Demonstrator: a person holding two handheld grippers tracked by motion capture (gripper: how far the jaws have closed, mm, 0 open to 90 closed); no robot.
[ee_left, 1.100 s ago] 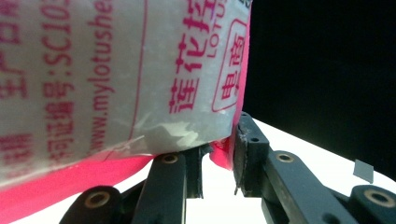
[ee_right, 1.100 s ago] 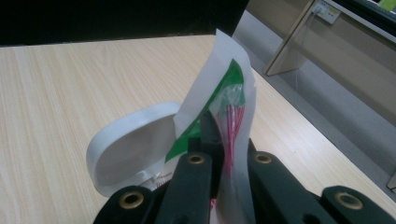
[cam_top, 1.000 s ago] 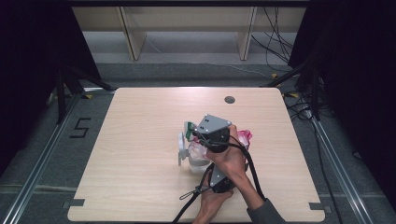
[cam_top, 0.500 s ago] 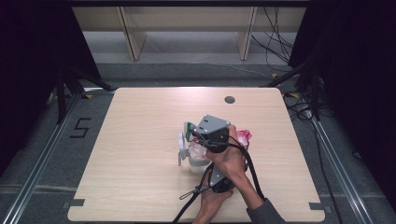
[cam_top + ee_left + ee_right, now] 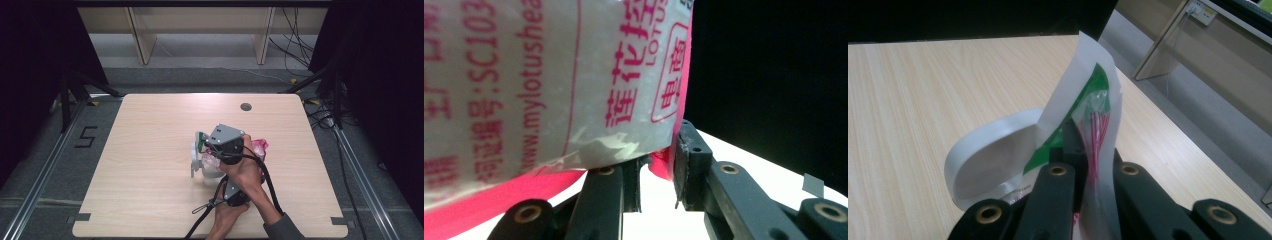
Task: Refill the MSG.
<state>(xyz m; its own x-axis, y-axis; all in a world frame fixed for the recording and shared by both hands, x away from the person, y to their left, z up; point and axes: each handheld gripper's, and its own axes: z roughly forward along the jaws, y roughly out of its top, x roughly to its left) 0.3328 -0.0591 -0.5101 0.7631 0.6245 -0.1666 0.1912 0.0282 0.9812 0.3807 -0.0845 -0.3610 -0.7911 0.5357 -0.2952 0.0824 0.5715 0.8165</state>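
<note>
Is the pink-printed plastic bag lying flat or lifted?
Lifted: the pink-printed plastic bag hangs above the pale table, both jaws pinching its edges.

One counter [image 5: 150, 190], with one round dark hole [image 5: 245, 106] near its far edge. Two grippers: the right gripper [image 5: 226, 142] and the left gripper [image 5: 234, 192], each with two black fingers [image 5: 1058, 195]. One pink-printed plastic bag [image 5: 549, 80]. One white-and-green paper strip [image 5: 1088, 100]. One white round lid-like piece [image 5: 993, 155]. Two hands [image 5: 245, 167] on the grippers
</note>
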